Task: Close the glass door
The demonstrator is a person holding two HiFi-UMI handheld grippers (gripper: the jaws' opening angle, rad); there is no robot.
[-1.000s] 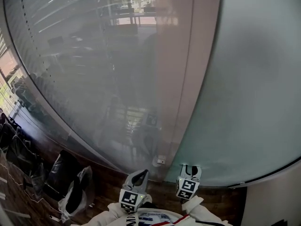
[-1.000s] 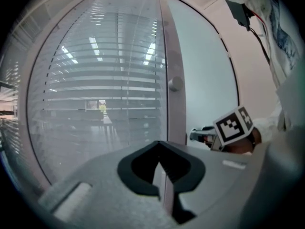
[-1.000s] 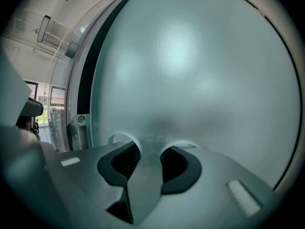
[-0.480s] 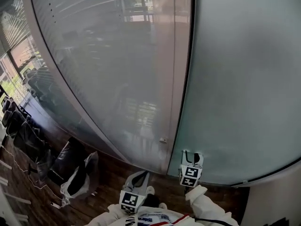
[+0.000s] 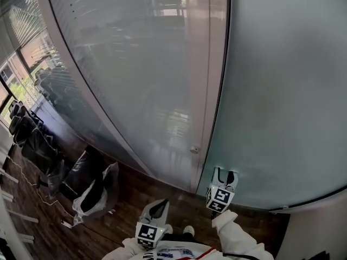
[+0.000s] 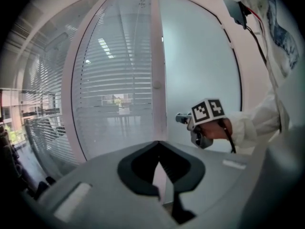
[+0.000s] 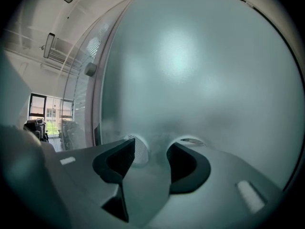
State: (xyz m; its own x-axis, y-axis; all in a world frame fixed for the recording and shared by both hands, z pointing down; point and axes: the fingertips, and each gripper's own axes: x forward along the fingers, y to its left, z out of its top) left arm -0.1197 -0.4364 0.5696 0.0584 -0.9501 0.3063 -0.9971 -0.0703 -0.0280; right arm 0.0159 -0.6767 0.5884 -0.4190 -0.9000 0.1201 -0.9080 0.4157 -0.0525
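Close against the frosted glass door (image 5: 271, 91), seemingly shut to the frame (image 5: 209, 91) on its left, the right tool (image 5: 224, 174) is spreading empty and may scrape it; the left tool (image 5: 158, 206) hangs pressed together.

- Dark wood floor (image 5: 135, 196) underfoot.
- Black bag with white plastic (image 5: 96, 191) standing on the floor, left.
- Row of black chairs (image 5: 33, 142) along the left windows.
- Thin white cable (image 5: 33, 195) trailing across the floor.
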